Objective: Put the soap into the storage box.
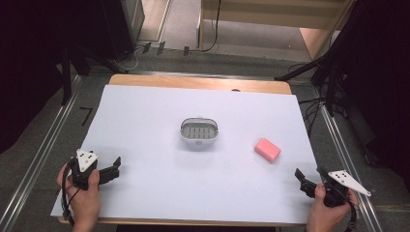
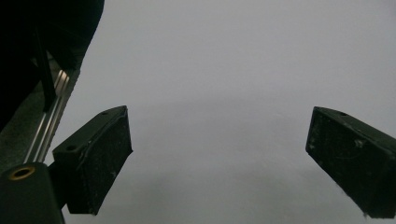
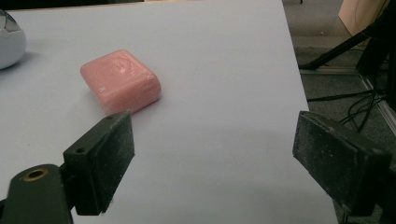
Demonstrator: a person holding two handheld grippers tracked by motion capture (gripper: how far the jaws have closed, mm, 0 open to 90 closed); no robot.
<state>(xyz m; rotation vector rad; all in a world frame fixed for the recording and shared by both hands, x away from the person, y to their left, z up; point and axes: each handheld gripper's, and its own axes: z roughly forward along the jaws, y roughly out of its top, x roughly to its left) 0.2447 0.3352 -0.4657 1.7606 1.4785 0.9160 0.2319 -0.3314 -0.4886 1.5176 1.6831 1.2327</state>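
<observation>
- High view: the worktop (image 1: 145,79) is covered with a big white sheet (image 1: 145,125), and roughly in the middle of it sits a small white oval soap dish (image 1: 199,131) with a slotted grey insert. A pink bar of soap (image 1: 268,149) lies flat on the sheet, off to the right of the dish and a bit nearer the person — apart from it, not touching.
- Same view, near edge: the left hand (image 1: 83,195) holds the left hand-held gripper (image 1: 115,169) at the left corner, jaws spread and nothing between them. The right hand (image 1: 326,210) holds the right hand-held gripper (image 1: 309,176) at the right corner, also spread and empty, pointing roughly towards the soap but well short of it. Both have that grey three-cornered plate on top.
- Left gripper view: the two black jaws stand wide apart over plain white sheet (image 2: 224,70). A metal rail (image 2: 51,112) runs along the left edge, with a dark area above it.
- Right gripper view: jaws wide apart again, holding nothing. The soap (image 3: 120,80) sits just beyond the left jaw's tip — near it, but I can't tell if it's touching. The rounded white edge of the soap dish (image 3: 10,43) pokes in at the far left. Past the sheet's right edge there's grey floor (image 3: 322,42) with black cables (image 3: 355,100).
</observation>
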